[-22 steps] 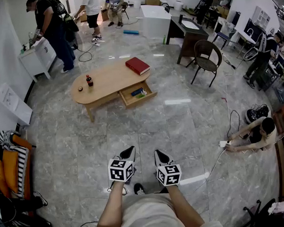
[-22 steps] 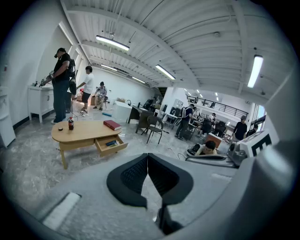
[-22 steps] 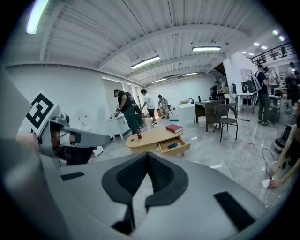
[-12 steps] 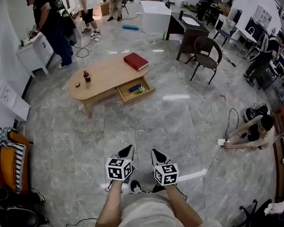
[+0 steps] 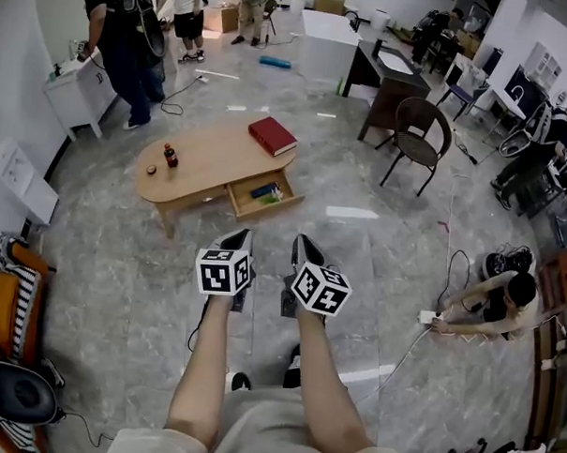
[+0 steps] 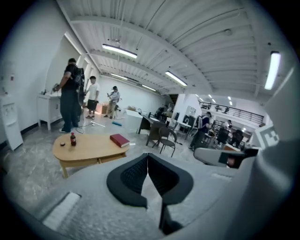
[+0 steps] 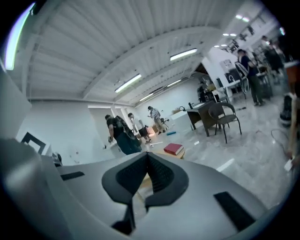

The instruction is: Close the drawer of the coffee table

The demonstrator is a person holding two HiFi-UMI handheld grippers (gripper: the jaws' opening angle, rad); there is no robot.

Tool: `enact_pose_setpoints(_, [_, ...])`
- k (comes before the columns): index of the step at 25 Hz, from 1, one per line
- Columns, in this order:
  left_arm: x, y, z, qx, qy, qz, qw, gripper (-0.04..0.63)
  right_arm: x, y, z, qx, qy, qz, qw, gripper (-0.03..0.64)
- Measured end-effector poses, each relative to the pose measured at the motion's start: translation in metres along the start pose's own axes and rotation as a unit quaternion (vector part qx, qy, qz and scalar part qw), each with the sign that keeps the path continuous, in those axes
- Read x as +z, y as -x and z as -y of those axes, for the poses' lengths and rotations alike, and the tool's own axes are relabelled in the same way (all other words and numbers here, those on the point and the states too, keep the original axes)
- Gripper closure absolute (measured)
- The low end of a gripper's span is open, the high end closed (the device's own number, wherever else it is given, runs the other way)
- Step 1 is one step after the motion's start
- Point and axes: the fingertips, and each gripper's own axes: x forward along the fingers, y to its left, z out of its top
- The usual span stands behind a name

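Observation:
The oval wooden coffee table (image 5: 207,161) stands ahead on the grey floor, and its drawer (image 5: 262,195) is pulled out toward me with small items inside. A red book (image 5: 273,136) and a small dark bottle (image 5: 170,156) rest on the tabletop. My left gripper (image 5: 243,236) and right gripper (image 5: 300,240) are held side by side in the air, short of the drawer and touching nothing. Both are shut and empty. In the left gripper view the left gripper (image 6: 148,155) points toward the table (image 6: 86,149). In the right gripper view the right gripper (image 7: 147,154) points near the book (image 7: 173,149).
A brown chair (image 5: 417,126) and a dark desk (image 5: 388,73) stand to the back right. A white cabinet (image 5: 75,92) with people near it is at the back left. A person crouches on the floor at right (image 5: 495,291) beside a cable (image 5: 420,321).
I have walked toward the coffee table, which now sits closer. Both grippers have risen in the head view and reach nearer the open drawer, still shut.

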Motion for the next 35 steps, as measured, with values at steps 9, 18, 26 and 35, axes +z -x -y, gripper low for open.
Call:
enact_pose_setpoints(9, [-0.043, -0.022, 0.04, 0.033, 0.029, -0.014, 0.9989, 0.586, -0.019, 0.002, 0.058, 0.049, -0.025, -0.051, 0.997, 0.601])
enact_pose_setpoints(18, [-0.056, -0.074, 0.099, 0.034, 0.03, -0.007, 0.9989, 0.586, 0.011, -0.003, 0.102, 0.104, -0.026, -0.061, 0.992, 0.601])
enact_pose_setpoints(26, [-0.08, -0.084, 0.114, 0.058, 0.035, -0.025, 0.9974, 0.586, -0.002, 0.0, 0.136, 0.112, -0.016, -0.096, 0.989, 0.601])
enact_pose_setpoints(35, [-0.095, -0.109, 0.119, 0.055, 0.051, -0.039, 0.9965, 0.586, -0.014, 0.003, 0.174, 0.083, -0.013, -0.113, 0.99, 0.601])
